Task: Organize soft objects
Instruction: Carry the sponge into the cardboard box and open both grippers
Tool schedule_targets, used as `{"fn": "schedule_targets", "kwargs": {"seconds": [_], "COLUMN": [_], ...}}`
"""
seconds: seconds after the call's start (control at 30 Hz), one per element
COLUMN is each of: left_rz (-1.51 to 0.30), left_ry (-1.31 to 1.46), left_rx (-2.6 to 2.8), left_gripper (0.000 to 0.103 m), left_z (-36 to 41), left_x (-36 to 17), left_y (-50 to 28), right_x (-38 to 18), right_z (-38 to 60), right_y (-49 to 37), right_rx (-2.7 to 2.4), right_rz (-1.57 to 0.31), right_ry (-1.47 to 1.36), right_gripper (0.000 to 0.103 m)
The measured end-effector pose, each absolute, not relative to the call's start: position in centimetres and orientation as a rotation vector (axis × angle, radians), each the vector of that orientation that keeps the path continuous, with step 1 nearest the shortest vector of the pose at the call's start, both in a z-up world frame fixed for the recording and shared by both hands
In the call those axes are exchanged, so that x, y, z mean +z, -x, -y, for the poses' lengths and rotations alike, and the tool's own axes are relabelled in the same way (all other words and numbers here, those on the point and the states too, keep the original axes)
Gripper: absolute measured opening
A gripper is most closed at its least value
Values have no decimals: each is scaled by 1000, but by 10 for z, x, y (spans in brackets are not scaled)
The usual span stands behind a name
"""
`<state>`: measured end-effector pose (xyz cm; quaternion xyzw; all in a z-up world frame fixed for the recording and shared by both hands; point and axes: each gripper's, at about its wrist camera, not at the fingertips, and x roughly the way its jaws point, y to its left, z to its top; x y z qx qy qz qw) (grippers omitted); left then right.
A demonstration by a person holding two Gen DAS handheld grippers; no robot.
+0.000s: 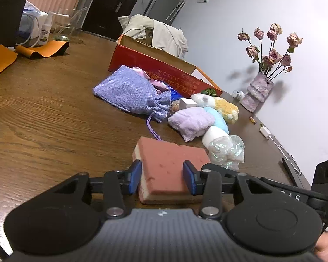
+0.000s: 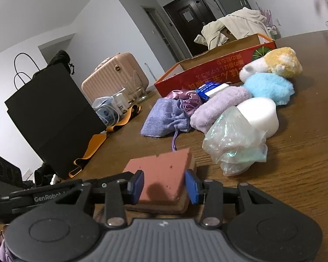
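The pink sponge (image 1: 170, 166) was clasped by both grippers at once: in the left wrist view the blue pads (image 1: 135, 175) of the left gripper (image 1: 161, 178) pressed on its two sides, and in the right wrist view the right gripper (image 2: 164, 185) was closed on the near end of the same sponge (image 2: 161, 174), whose far end was tilted up off the table (image 2: 305, 152). From the left gripper, a crumpled plastic wrap (image 1: 227, 150) over a white foam block (image 1: 214, 134) lay just beside the sponge at about 2 o'clock, a lilac towel (image 1: 191, 122) at 1 o'clock with a blue plush (image 1: 217, 118) and a yellow plush (image 1: 226, 108) behind it, and a purple pouch (image 1: 131, 92) at 11 o'clock with its cord trailing toward the sponge. Farther out at 12 o'clock the open red box (image 1: 164, 69) was seen, and at 2 o'clock a vase (image 1: 256, 92) of dried roses against the wall. The step in hand was judged to be the picking up of the sponge, the first of the soft things to be put away, none of which was seen inside the box. For the next move, the sponge would probably need to be given over to one gripper, lifted clear of the cord and the wrap, and carried over the pile to the box, if that was indeed the intended container. A gentle squeeze would be called for, as the sponge would yield under the pads.
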<state>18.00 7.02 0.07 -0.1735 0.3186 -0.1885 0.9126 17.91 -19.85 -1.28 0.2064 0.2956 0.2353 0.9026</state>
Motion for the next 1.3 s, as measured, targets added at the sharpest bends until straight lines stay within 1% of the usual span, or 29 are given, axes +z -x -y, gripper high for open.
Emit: {"fn": "schedule_targets", "kwargs": {"seconds": [0.1,0.2,0.33,0.47,0.6,0.7,0.8,0.9,1.0,1.1,1.13,1.17,1.2,1.23,1.3], "left_rz": [-634,-544,-449,-407,-471,-548,-605,-646,-705,-747,-756,-751,-736,-717,-670], "left_ry": [366,341,338,361,379,440,430,361,283,252,249,243,240,240,233], "left_rx": [-388,-403,-414,-410,-377,-340,-282,-240,-205,-191,-186,-186,-201,-213,-220], "left_gripper": [40,40,40,40,40,40,40,40,38,39,40,43,51,56,57], "left_z": [-70,-71,-72,-70,-63,-62,-55,-46,-35,-35,-36,-37,-37,-39,-41], "left_x": [8,29,68,108,129,128,120,103,80,63,60,59,60,62,68], "left_y": [-177,-181,-219,-289,-383,-456,-520,-570,-609,-637,-641,-643,-643,-641,-631], "right_x": [-9,9,43,87,126,138,131,105,77,47,39,33,27,23,20], "right_z": [198,198,201,202,201,202,201,196,194,196,197,196,195,193,189], "right_y": [-178,-180,-213,-268,-349,-424,-501,-568,-616,-650,-658,-665,-671,-675,-676], "right_rx": [476,483,514,537,526,512,486,450,407,409,404,398,392,390,392], "right_rz": [-609,-556,-498,-441,-439,-507,-591,-686,-753,-817,-833,-846,-858,-866,-869], "right_ry": [-427,-408,-408,-374,-348,-392,-415,-433,-441,-512,-528,-541,-544,-537,-510], "right_gripper": [39,39,39,39,39,39,39,39,38,38,38,38,38,39,39]}}
